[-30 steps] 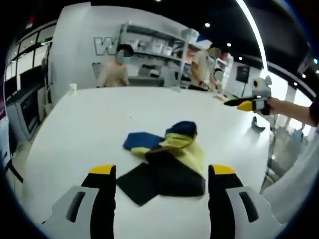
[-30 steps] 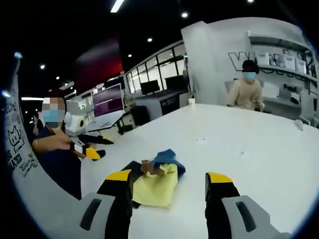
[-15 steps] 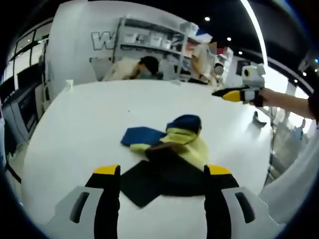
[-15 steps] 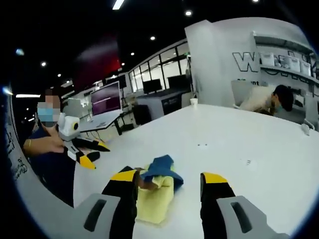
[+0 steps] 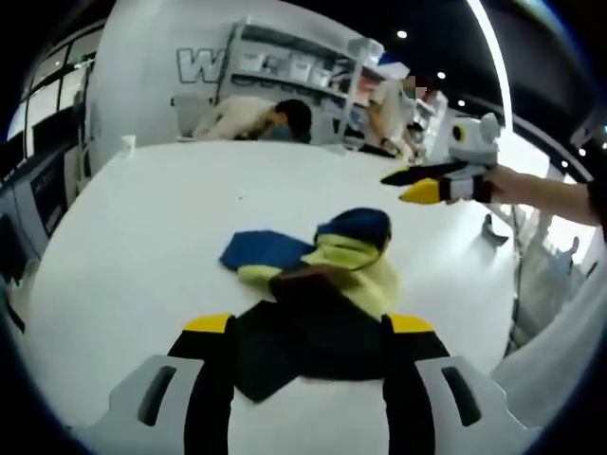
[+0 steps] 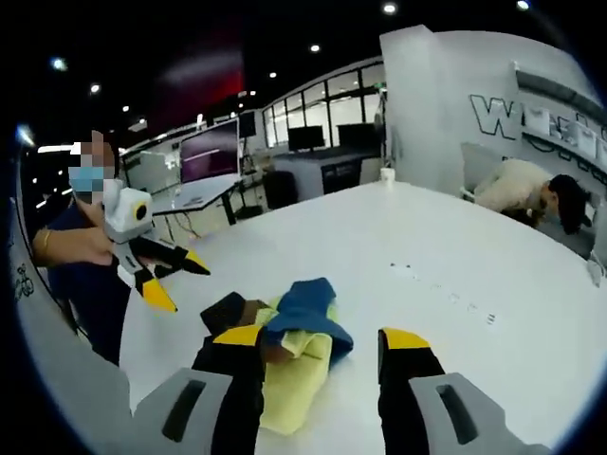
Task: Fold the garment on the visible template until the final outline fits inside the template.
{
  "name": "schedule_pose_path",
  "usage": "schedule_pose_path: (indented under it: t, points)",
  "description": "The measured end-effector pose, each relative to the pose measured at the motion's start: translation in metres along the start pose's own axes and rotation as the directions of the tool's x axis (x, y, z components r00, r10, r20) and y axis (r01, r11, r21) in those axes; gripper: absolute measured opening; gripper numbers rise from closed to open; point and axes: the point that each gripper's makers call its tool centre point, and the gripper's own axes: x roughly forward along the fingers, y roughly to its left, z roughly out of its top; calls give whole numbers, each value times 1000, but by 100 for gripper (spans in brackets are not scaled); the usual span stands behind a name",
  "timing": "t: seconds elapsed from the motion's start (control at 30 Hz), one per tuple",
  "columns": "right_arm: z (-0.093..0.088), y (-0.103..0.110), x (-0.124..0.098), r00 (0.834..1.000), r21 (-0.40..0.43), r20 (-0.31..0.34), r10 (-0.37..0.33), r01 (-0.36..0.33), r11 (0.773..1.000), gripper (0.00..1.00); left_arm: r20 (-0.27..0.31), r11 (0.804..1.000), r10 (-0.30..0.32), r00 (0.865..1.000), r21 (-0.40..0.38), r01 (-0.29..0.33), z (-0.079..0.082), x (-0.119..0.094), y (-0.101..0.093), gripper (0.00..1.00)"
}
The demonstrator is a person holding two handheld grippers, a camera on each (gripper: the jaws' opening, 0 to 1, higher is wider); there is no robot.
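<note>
Garment (image 5: 318, 284) crumpled on white surface (image 5: 133, 246), just ahead of both tools: left tool (image 5: 308, 332) and right tool (image 6: 318, 346) spread wide, empty.

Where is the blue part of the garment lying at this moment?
In the left gripper view, the blue part lies on the white table, just left of the yellow part and beyond the black part, ahead of the open left gripper.

garment (image 5: 322, 280): crumpled heap of yellow, blue and brown cloth, unfolded
template (image 5: 303, 346): flat black sheet, partly under the garment
place: both lie on the white table (image 5: 142, 237), heap overlapping the template's far edge
</note>
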Motion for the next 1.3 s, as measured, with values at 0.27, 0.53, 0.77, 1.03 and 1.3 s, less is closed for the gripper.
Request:
schedule_pose_path:
  t: [0.27, 0.53, 0.77, 1.03, 1.3]
  points:
    - [-6, 11, 11, 1000, 5, -8, 1, -1, 1000, 41, 7, 1000, -29, 1000, 13, 29, 7, 2, -4, 47]
    - [19, 6, 35, 1000, -28, 18, 21, -21, 999, 35, -7, 998, -53, 999, 25, 53, 8, 19, -4, 41]
    - [33, 2, 77, 996, -27, 25, 83, -83, 996, 34, -19, 997, -71, 997, 31, 72, 10, 45, -5, 37]
    - [44, -2, 126, 996, -32, 25, 89, -88, 996, 29, -90, 996, -78, 993, 46, 83, -2, 65, -4, 31]
    - [26, 9, 172, 990, -149, -87, 115, -127, 981, 20, -115, 995, -95, 989, 4, 96, -16, 91, -6, 24]
